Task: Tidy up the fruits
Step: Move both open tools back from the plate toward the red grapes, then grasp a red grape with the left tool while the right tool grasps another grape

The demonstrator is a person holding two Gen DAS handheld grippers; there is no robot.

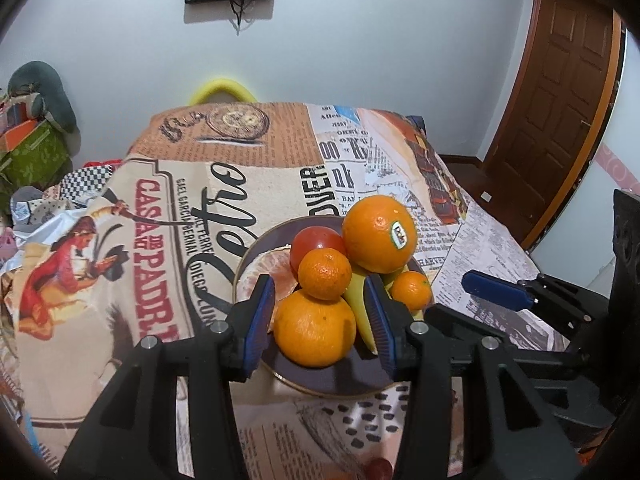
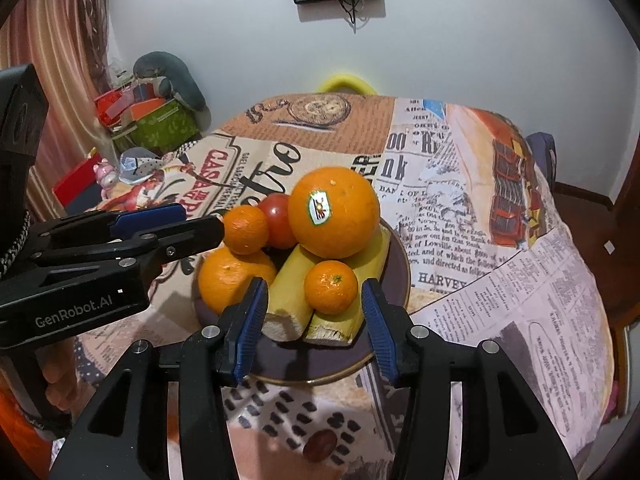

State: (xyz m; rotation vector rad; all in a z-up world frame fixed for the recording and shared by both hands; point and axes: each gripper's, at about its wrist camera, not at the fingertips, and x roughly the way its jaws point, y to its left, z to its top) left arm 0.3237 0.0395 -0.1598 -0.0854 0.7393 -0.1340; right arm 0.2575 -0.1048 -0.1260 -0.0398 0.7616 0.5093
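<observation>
Fruit sits heaped on a dark plate (image 2: pixel 396 256) with a thin gold rim, on a table under a printed tablecloth (image 1: pixel 160 208). A large stickered orange (image 2: pixel 334 212) tops the pile, resting on two cut banana pieces (image 2: pixel 296 292) whose pale ends face the right wrist camera. A red tomato (image 2: pixel 278 220) sits behind, a small mandarin (image 2: pixel 245 229) to its left, and a second mandarin (image 2: pixel 330 287) lies on the bananas in front. A plain orange (image 1: pixel 314 330) occupies the plate's near left side.

The left gripper (image 1: pixel 320 324) stands partly open, its blue pads (image 1: pixel 260 320) either side of the plain orange as its own camera sees it. The pads seem clear of the skin, with the gripper above the fruit rather than around it, though the view does not settle this. It holds nothing.

The right gripper (image 2: pixel 316 324) is likewise partly open and empty. Its fingers frame the banana ends and the front mandarin, which lie beyond the tips without touching them. In the left wrist view a pale, segmented piece of fruit (image 1: pixel 266 272) lies at the plate's left edge.
</observation>
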